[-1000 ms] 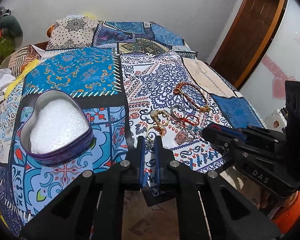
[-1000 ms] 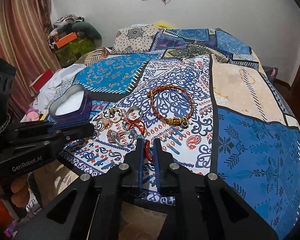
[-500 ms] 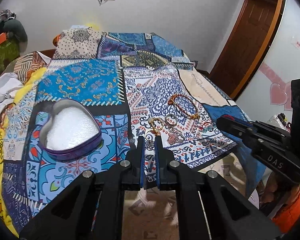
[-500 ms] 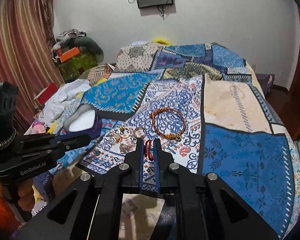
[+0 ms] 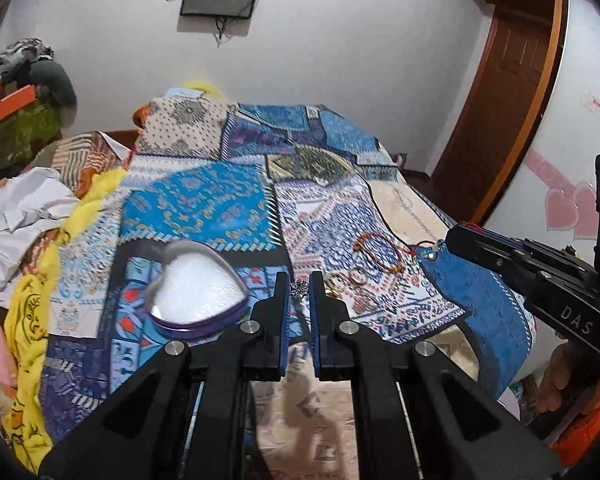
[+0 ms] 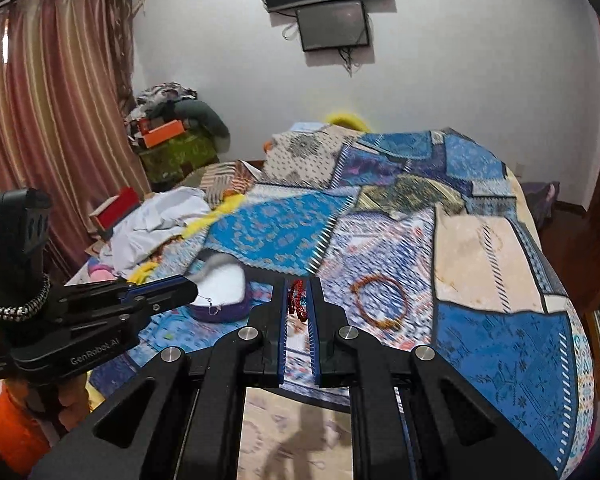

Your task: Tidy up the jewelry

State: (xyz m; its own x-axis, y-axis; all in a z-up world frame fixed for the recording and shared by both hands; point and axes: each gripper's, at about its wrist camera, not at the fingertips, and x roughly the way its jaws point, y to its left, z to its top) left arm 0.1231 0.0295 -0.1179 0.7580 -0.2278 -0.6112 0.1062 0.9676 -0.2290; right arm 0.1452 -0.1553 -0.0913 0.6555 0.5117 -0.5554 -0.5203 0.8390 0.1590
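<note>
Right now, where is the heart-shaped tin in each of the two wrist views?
Left wrist view: the heart-shaped tin lies left of centre on the patchwork bedspread, just left of the left hand-held gripper.
Right wrist view: the tin sits left of centre, partly hidden behind the left hand-held gripper.
Shared landmark: the orange beaded bracelet, to the tin's right in both.

purple heart tin [image 5: 198, 322], white inside; blue patchwork bedspread [image 5: 204, 208]; striped maroon curtain [image 6: 48, 120]

Matt black plastic left gripper [image 5: 299, 289] pinches a shiny silvery metal charm [image 5: 299, 289]; printed cloth bedspread [image 5: 204, 208]; glossy purple tin [image 5: 198, 322]; varnished wooden door [image 5: 512, 92] at 2 o'clock.
</note>
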